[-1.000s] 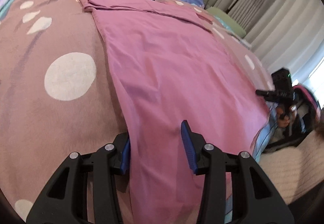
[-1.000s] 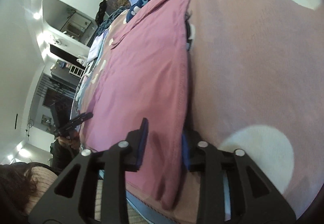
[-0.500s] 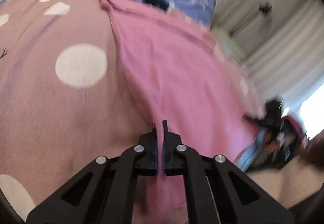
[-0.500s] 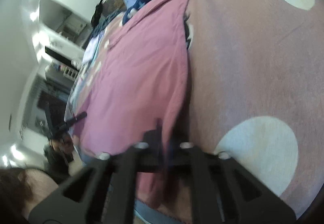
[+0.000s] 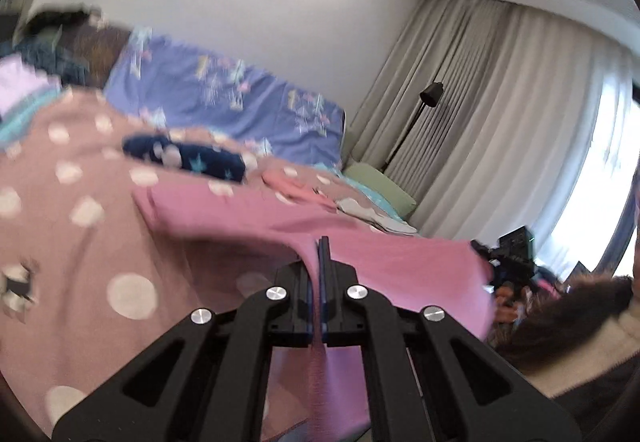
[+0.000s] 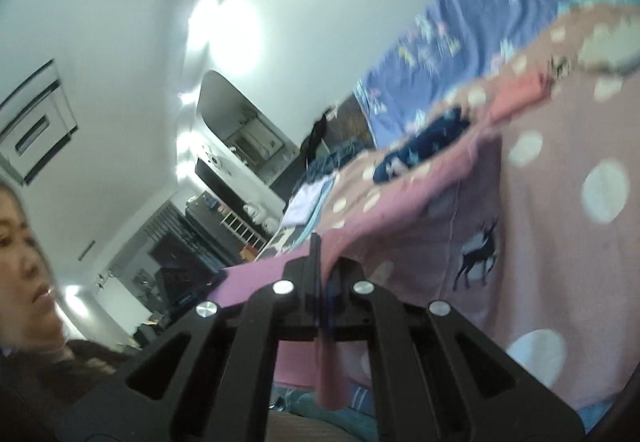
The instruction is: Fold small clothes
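A pink garment [image 5: 240, 218] lies stretched over the polka-dot blanket [image 5: 80, 242], its near edge lifted off the bed. My left gripper [image 5: 319, 254] is shut on one near corner, with cloth hanging down between the fingers. In the right wrist view the same pink garment [image 6: 400, 210] rises from the blanket [image 6: 560, 242] to my right gripper [image 6: 320, 258], which is shut on the other near corner. The right gripper also shows far right in the left wrist view, dark and blurred [image 5: 508, 254]. The garment's far end rests flat near a navy star-print cloth [image 5: 188, 158].
A blue patterned pillow [image 5: 224, 98] and a green pillow [image 5: 380, 190] lie at the head of the bed. Beige curtains [image 5: 500, 102] and a black floor lamp [image 5: 430, 94] stand beyond. The person's hair and fleece collar [image 5: 572, 322] fill the lower right. Shelves and a cabinet [image 6: 232, 210] sit across the room.
Both grippers closed on the garment's near corners, then rose and tilted up, lifting the near edge off the blanket. The views now take in the walls and ceiling.
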Demonstrator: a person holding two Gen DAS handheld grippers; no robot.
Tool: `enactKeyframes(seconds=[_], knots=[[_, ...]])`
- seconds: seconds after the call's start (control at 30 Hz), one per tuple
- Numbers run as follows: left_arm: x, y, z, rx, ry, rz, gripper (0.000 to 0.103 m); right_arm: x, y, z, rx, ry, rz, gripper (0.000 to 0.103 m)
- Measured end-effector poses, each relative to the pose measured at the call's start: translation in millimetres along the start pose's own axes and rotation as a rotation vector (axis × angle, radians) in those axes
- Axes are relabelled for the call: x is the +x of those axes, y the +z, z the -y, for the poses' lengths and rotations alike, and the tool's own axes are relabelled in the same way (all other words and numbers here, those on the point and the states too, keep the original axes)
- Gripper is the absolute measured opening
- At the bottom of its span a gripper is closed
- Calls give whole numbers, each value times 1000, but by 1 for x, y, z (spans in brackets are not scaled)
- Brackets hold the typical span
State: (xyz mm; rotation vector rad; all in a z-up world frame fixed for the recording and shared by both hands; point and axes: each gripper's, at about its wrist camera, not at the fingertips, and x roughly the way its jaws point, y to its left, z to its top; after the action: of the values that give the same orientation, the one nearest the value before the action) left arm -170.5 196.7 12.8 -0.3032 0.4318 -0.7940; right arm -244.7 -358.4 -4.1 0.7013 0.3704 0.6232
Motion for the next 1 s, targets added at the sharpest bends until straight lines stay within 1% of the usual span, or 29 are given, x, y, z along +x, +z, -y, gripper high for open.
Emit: enactKeyframes(seconds=[0.03,0.1,0.13,0.17,0.23,0.33,0.4,0.47,0.57,0.67,0.8,0.87,0.9,1.0], knots=[[-5,0,5,13,10,-2,2,-8,1,-5,-23,-30,2,3],[-5,-3,7,24,35,-23,2,-11,1,-6,-37,-106,-14,4],[1,-5,3,11,44,-39,2,-6,0,0,-21,-146,-35,4],[11,-9,-4,-20,51,-63,2,1,-1,3,-2,-159,-48,4],[27,-16,-19,-70,57,-98,2,17,-4,26,74,-189,-74,4],[55,-24,-44,-142,86,-151,2,39,-10,55,164,-221,-104,4],[67,-25,-60,-180,99,-169,2,51,-10,69,195,-246,-114,4],[78,-21,-75,-212,105,-170,2,64,-5,80,213,-257,-117,4],[97,-10,-89,-236,122,-168,2,93,14,96,212,-266,-118,4],[123,7,-105,-233,164,-174,2,121,35,109,187,-275,-120,4],[156,28,-134,-256,190,-157,2,155,64,129,167,-292,-118,4],[171,30,-149,-276,208,-155,2,174,73,143,159,-308,-133,4],[181,28,-161,-292,223,-164,2,189,75,156,158,-334,-152,4],[209,10,-192,-345,268,-224,2,215,69,185,178,-373,-211,4]])
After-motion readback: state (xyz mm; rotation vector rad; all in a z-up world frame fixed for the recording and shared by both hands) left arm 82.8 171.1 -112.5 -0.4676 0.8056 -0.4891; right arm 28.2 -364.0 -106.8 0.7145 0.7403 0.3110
